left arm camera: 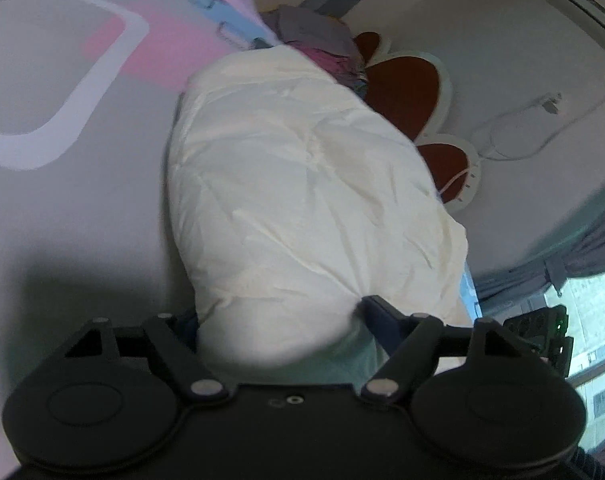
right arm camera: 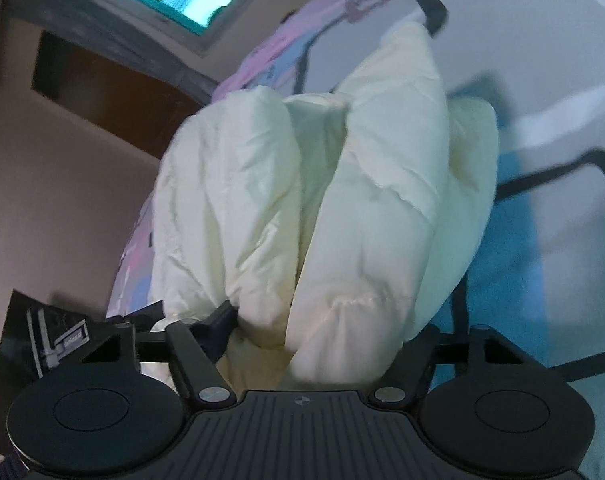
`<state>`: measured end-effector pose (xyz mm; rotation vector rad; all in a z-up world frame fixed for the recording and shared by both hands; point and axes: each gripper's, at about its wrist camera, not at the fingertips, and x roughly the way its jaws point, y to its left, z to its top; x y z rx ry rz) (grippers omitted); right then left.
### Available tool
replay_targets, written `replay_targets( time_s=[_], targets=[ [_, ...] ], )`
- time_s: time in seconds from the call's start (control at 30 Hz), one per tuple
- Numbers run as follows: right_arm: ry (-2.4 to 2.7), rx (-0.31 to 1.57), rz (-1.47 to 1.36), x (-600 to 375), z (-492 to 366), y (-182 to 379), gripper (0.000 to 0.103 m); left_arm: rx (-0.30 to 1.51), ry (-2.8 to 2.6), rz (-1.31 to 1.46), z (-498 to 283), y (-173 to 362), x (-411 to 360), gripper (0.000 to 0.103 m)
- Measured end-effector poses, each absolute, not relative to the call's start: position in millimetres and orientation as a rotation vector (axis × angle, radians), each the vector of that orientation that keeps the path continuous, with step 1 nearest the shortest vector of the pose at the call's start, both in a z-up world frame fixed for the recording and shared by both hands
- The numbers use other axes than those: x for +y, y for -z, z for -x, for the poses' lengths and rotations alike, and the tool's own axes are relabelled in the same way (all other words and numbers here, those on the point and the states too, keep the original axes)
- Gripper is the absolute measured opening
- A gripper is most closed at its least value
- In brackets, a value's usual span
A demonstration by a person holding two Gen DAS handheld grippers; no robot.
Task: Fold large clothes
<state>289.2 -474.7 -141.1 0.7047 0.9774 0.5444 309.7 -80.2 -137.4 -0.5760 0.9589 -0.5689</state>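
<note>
- Puffy white jacket (left arm camera: 302, 184) lies bunched on the bed (left arm camera: 62, 208), w/ both tongs at its near end.
- Left tongs (left arm camera: 278, 320) and right tongs (right arm camera: 322, 320) each pinch thick padding; slick fabric may slip, so my fold could spring open.
</note>
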Motion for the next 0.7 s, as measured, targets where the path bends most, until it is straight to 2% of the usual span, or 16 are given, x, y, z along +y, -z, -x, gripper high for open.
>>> replay_targets(
  time_s=[0.37,0.7],
  targets=[
    [-0.595,0.853,-0.616,-471,-267,90,0.066,0.826,0.657,0.493,-294,93,-70,0.077],
    [-0.680,0.750,-0.516,-387,-286,41,0.066,0.678,0.625,0.483,-289,40,-2,0.077]
  ],
)
